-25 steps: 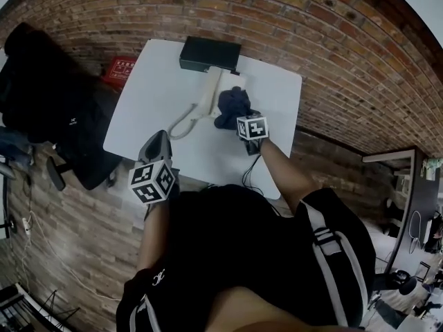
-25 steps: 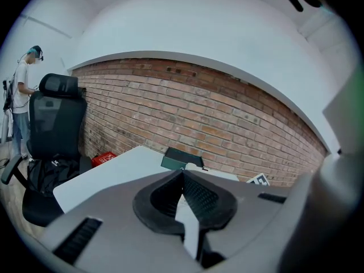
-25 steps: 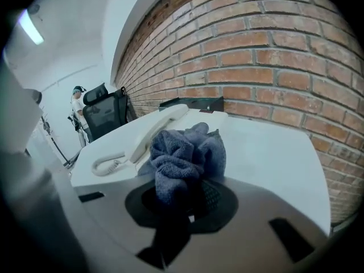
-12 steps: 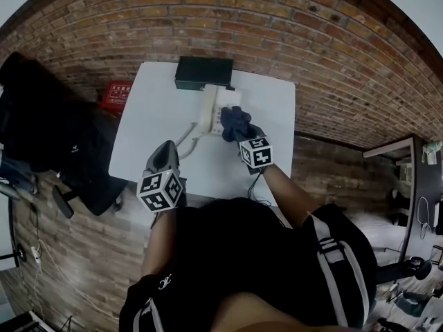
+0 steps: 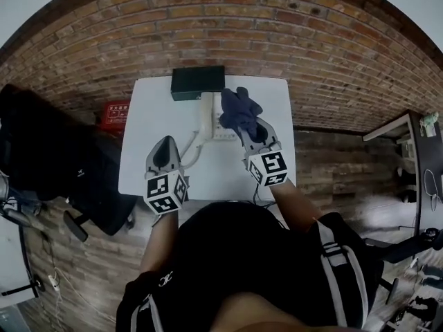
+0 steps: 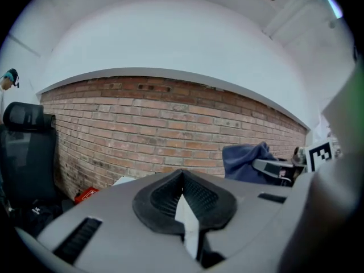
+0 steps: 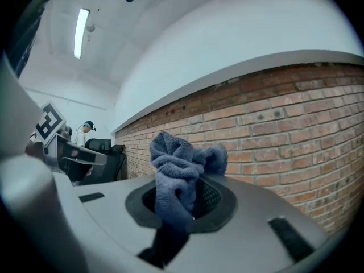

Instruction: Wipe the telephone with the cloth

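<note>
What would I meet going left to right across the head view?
black chair → red box → left gripper → telephone handset → cloth

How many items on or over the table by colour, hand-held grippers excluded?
Black: 1, the box
White: 1, the telephone
Blue: 1, the cloth, clamped in the right hand-held gripper
Total: 3
</note>
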The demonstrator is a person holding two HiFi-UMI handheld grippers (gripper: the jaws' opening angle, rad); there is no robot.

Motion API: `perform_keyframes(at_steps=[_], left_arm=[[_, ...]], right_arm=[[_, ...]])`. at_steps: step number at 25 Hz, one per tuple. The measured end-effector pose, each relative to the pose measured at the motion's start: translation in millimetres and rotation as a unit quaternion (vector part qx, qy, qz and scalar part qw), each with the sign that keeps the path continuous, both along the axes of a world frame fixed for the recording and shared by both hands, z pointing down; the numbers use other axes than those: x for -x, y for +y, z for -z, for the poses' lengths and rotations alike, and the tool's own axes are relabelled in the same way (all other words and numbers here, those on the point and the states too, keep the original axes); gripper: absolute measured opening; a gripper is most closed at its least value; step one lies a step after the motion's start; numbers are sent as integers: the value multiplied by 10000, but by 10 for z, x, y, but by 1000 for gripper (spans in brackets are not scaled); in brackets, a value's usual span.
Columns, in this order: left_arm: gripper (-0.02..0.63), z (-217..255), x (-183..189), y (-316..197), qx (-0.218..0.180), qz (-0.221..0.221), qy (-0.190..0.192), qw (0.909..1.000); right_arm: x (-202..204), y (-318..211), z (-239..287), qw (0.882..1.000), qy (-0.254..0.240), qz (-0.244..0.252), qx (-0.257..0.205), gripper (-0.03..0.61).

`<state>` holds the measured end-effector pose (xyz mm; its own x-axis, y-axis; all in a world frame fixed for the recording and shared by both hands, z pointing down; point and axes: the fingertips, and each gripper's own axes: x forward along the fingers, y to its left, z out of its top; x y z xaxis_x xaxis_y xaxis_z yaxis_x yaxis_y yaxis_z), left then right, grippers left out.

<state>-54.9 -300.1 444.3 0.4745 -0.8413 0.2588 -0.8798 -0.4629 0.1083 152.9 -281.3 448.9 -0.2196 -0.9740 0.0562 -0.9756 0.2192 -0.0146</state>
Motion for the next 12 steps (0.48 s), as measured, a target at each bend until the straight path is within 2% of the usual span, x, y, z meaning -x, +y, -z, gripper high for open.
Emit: perform_keyframes(at_steps=[4,12], left_arm=[[0,1,-6,96,59,-259,76,9996],[0,-17,211,202,106,-326,231,9991]], right_arm=[[66,213,83,9995,-64,-309,-63,38],[218,424,198,9980,-75,-610,-120,38]])
